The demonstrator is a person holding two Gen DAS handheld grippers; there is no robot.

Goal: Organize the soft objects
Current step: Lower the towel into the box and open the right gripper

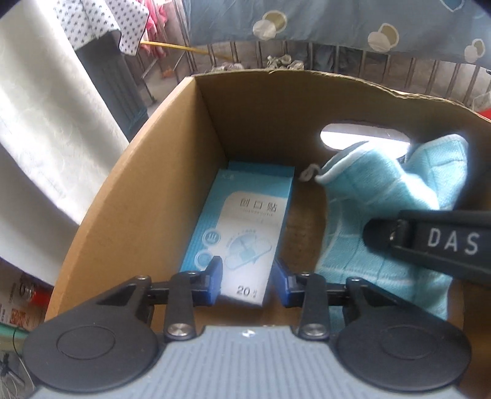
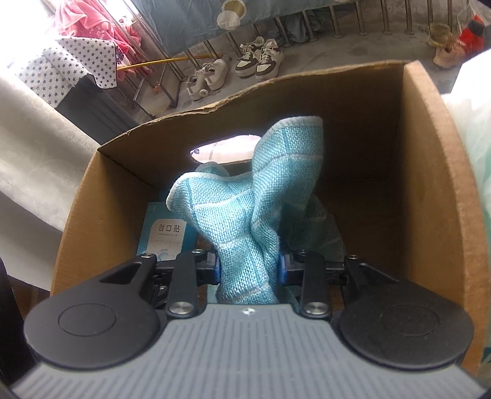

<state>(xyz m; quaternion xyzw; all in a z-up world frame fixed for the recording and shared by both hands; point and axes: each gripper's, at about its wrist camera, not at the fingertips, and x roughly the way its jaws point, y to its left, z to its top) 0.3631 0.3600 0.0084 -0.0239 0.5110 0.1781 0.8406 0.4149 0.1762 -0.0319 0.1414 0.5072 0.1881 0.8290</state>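
Note:
A light blue cloth [image 2: 264, 196] is bunched between the fingers of my right gripper [image 2: 249, 267], which is shut on it inside an open cardboard box [image 2: 426, 172]. In the left wrist view the same cloth [image 1: 380, 196] hangs at the right side of the box [image 1: 129, 196], under the right gripper's black body [image 1: 435, 239]. My left gripper [image 1: 247, 280] is open over a blue and white plaster packet [image 1: 242, 227] that lies flat on the box floor. The packet also shows in the right wrist view [image 2: 167, 233], left of the cloth.
The box's far wall has an oval handle hole [image 1: 362, 136]. White fabric [image 1: 40, 122] hangs left of the box. Sneakers [image 2: 239, 67] stand on the concrete floor beyond, by a metal railing with a blue patterned sheet [image 1: 337, 21] draped on it.

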